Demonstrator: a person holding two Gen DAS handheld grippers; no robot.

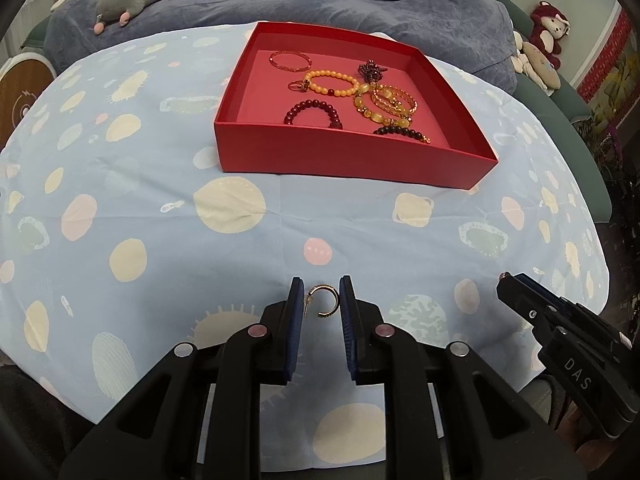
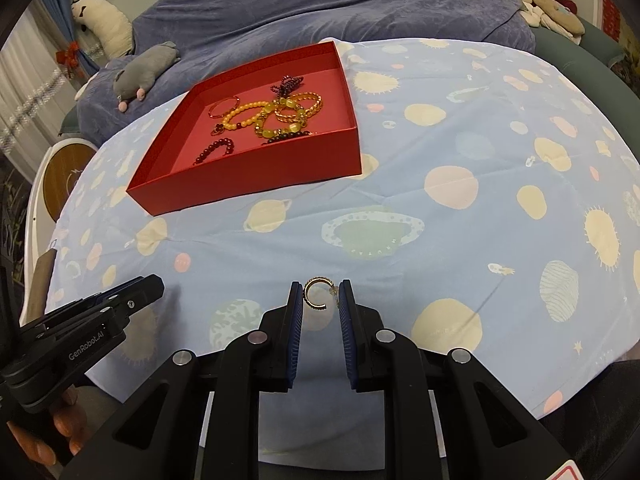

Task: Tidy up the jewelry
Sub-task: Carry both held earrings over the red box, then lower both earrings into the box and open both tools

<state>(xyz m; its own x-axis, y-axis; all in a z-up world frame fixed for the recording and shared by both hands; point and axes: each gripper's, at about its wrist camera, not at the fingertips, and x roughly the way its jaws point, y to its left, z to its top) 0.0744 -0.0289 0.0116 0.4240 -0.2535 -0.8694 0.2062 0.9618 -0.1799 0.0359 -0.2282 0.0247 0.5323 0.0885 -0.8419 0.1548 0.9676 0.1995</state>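
So both grippers carry one small gold open-hoop earring each: the left gripper [image 1: 320, 298] has its blue-padded jaws narrowed onto a gold C-shaped hoop earring with a post [image 1: 322, 300], pinched across its width near the fingertips, and the right gripper [image 2: 320, 298] is clamped the same way on the matching gold beaded hoop earring [image 2: 318, 294]. Both earrings hang clear of the pale blue planet-print tablecloth [image 1: 160, 208], probably gripped at the tips because they are tiny and would slip deeper in. The shallow red cardboard box [image 1: 352, 156] sits well apart, further back on the table, already holding a yellow bead bracelet [image 1: 332, 82], a dark red bead bracelet [image 1: 312, 110], a thin pink bangle [image 1: 290, 60] and gold chain pieces [image 1: 394, 102]. Likely next: carry the pair over and drop them inside; risk is a hoop twisting out.
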